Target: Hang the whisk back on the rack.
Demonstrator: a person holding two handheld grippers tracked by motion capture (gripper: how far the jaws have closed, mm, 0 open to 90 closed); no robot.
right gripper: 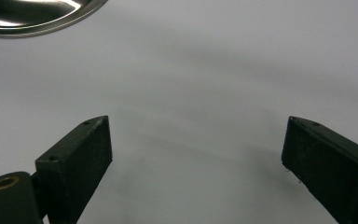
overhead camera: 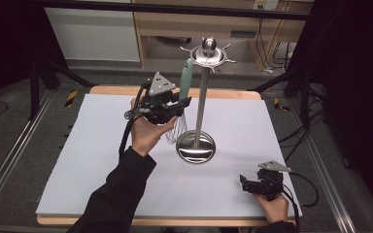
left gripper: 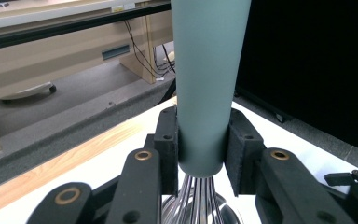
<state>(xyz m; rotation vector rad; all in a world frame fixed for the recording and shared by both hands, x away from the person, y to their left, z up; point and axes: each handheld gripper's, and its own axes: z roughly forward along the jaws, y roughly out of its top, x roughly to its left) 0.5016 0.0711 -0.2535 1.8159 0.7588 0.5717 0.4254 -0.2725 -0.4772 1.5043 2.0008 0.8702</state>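
Observation:
A whisk with a pale green handle (overhead camera: pixel 186 77) and wire loops (overhead camera: pixel 177 130) hangs upright beside a steel utensil stand (overhead camera: pixel 202 87). Its handle top reaches one of the hooks on the stand's crown (overhead camera: pixel 209 56). My left gripper (overhead camera: pixel 177 108) is shut on the lower end of the whisk handle (left gripper: pixel 207 79), both pads pressing its sides, with the wires (left gripper: pixel 196 198) showing below. My right gripper (overhead camera: pixel 246 184) rests low at the table's front right, jaws wide open (right gripper: pixel 196 154) over bare white surface with nothing between them.
The stand's round steel base (overhead camera: pixel 195 147) sits mid-table, and its rim (right gripper: pixel 42 18) shows in the right gripper view. A white sheet (overhead camera: pixel 102 160) covers the wooden table. Wooden furniture and cables lie beyond the far edge.

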